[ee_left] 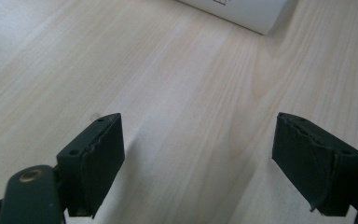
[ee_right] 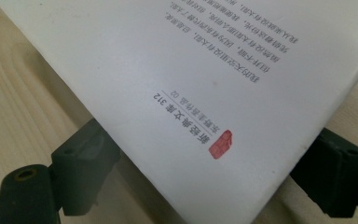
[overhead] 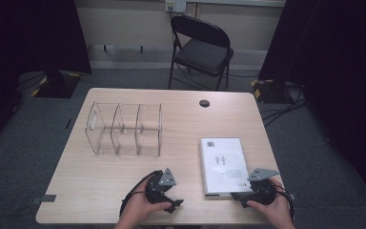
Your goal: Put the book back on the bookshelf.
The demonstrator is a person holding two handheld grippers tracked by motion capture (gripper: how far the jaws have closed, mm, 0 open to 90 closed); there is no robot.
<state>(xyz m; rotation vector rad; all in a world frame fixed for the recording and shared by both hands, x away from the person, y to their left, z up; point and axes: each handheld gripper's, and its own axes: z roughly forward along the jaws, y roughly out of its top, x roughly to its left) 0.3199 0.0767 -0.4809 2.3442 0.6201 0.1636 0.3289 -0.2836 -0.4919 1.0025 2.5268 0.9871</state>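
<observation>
Right gripper (ee_right: 200, 186): its two black jaws stand wide on either side of the near corner of the book (ee_right: 205, 70), one jaw at each edge, the corner lying over the gap between them; whether the pads press on the book cannot be told. The cover is white, smooth and matt, with small black Chinese print in rows, a line of characters that includes "312" and "02", and a small red seal-like mark near the corner. Left gripper (ee_left: 198, 163): jaws released and well apart, with nothing between them but bare table (ee_left: 121, 70); the pad faces are dark rubber with ragged edges. A white corner of the book shows at the top of the left gripper view. From the high view, the book lies flat on the right part of the light wood-grain table, its near edge at the right gripper (overhead: 252, 195); a barcode sits at its far corner. The left gripper (overhead: 171, 202) is just left of the book, near the front edge. A clear plastic rack (overhead: 124, 129) with upright dividers stands empty at the table's left.
</observation>
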